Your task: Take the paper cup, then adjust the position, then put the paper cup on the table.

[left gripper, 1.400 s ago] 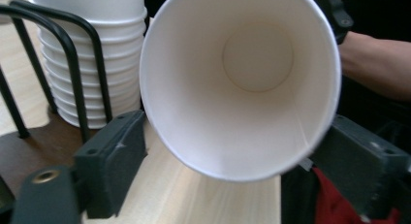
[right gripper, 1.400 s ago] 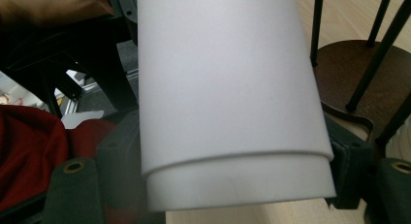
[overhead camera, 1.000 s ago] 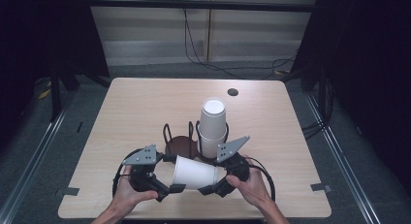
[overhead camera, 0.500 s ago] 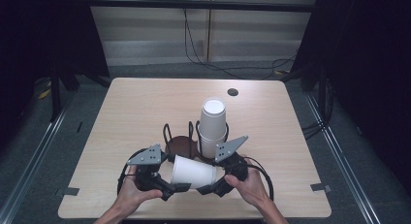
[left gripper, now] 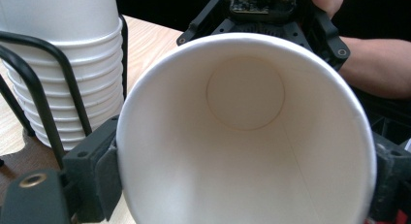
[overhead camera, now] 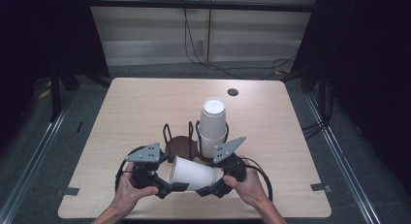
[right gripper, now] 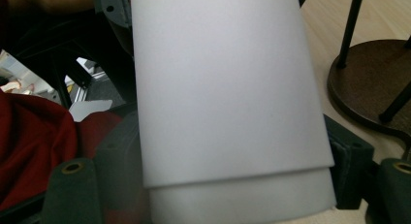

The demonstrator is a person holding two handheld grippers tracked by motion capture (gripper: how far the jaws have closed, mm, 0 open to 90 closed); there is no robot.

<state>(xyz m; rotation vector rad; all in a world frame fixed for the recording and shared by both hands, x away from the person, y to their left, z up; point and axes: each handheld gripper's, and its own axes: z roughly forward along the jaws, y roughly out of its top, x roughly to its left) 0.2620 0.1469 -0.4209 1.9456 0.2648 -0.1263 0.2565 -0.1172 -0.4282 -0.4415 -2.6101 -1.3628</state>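
A white paper cup [overhead camera: 193, 173] lies on its side above the tabletop's [overhead camera: 121, 117] near edge, the left tool [overhead camera: 175, 187] clamping its open rim, the right tool [overhead camera: 204, 190] closed on its base end. Behind stands a cup stack [overhead camera: 213, 127] in a wire rack [overhead camera: 181, 142].

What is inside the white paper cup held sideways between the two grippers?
Nothing: the left gripper view looks into the paper cup and shows a bare white wall and round base. In the right gripper view a second cup wall shows at its base end; what it covers stays hidden.
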